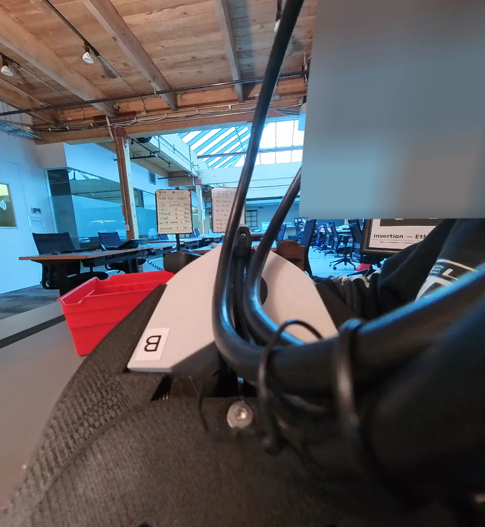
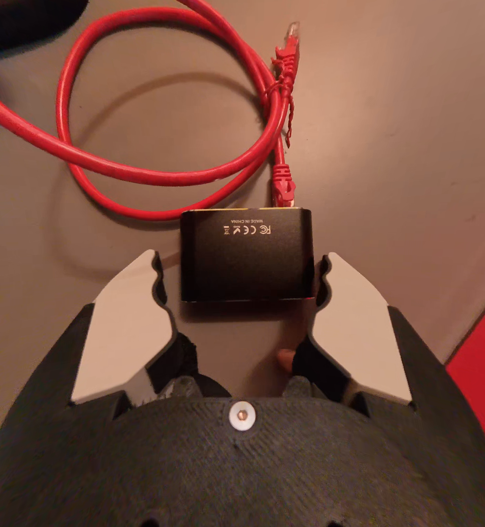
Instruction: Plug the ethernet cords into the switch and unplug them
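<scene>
In the right wrist view a black switch (image 2: 245,256) lies on the brown table (image 2: 392,142). My right gripper (image 2: 241,256) is open and straddles it; the right finger (image 2: 349,299) touches its side and the left finger (image 2: 127,299) stands just apart. A red ethernet cord (image 2: 150,174) is plugged into the switch's far side by one plug (image 2: 282,188); its other plug (image 2: 290,42) lies loose beyond. In the left wrist view my left gripper (image 1: 245,285) is shut on a looped black ethernet cord (image 1: 220,285), held in the air with its plug (image 1: 242,241) pointing up.
A red bin (image 1: 107,308) stands on the grey table (image 1: 21,385) left of the left gripper; its red corner shows in the right wrist view (image 2: 481,356). A person's dark sleeve (image 1: 406,271) is at right. Office desks, chairs and whiteboards (image 1: 174,211) stand far behind. There is about 25 cm between the tips of the two grippers.
</scene>
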`<state>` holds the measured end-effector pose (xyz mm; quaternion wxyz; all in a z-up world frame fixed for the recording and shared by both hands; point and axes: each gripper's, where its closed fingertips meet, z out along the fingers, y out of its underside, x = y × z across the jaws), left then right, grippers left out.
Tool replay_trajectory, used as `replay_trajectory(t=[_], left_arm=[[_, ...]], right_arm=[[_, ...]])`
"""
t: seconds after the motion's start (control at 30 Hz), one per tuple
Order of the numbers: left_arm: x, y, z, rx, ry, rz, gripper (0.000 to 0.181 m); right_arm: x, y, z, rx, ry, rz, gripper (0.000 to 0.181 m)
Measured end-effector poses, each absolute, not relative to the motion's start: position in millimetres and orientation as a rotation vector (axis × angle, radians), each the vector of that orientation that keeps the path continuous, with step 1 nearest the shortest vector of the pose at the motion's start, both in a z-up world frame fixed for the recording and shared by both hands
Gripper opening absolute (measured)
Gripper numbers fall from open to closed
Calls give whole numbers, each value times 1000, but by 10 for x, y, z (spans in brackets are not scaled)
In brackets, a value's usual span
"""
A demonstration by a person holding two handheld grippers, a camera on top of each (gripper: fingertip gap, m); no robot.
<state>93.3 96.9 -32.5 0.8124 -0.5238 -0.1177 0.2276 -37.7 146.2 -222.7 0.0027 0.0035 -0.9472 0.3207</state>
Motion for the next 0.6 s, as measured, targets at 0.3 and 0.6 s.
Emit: replay_trajectory(t=[0.3, 0.6], left_arm=[[1091, 1054, -76, -1017, -207, 422, 14], [1068, 1072, -60, -978, -216, 425, 13]], right_arm=[[-325, 1452, -2104, 108, -2841, 1080, 87], [73, 1918, -1646, 127, -2799, 893, 87]])
